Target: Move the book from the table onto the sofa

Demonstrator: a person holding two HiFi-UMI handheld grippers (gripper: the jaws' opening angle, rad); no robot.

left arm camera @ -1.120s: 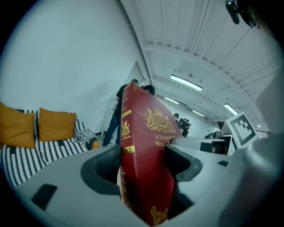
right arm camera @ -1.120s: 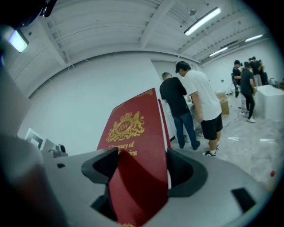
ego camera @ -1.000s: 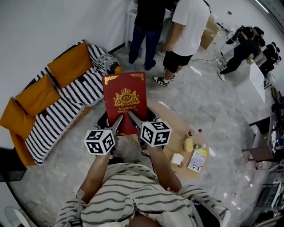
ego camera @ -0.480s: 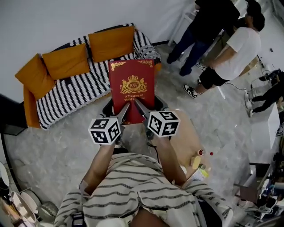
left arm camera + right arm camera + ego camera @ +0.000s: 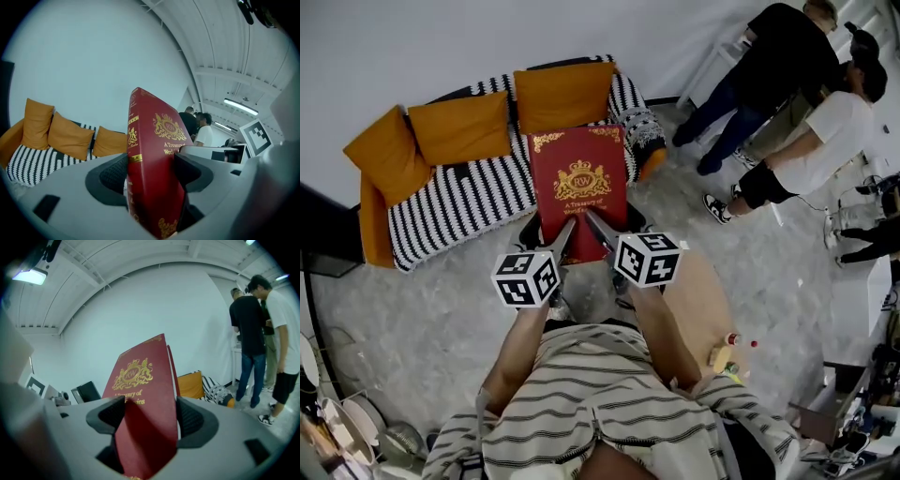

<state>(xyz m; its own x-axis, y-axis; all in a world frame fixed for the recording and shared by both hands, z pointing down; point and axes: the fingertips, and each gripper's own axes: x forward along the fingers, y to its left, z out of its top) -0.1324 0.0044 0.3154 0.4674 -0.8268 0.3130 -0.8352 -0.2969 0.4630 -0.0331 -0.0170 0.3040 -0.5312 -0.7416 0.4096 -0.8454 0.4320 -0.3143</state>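
A red hardcover book (image 5: 578, 187) with a gold crest is held up in the air, cover toward me, in front of the sofa (image 5: 478, 192). My left gripper (image 5: 565, 232) is shut on its lower left edge and my right gripper (image 5: 592, 225) is shut on its lower right edge. The left gripper view has the book's spine (image 5: 140, 159) pinched between both pads. In the right gripper view the cover (image 5: 140, 408) fills the gap between the jaws. The striped black-and-white sofa carries several orange cushions (image 5: 459, 127) and stands against the white wall.
A round wooden table (image 5: 698, 291) lies at my right with small bottles (image 5: 733, 345) near its edge. Two people (image 5: 787, 103) stand at the upper right. The floor is pale marble. Clutter sits at the lower left corner (image 5: 337, 422).
I have turned left: the sofa has shifted toward the centre of the head view and the people toward the upper right. Both grippers still hold the book upright.
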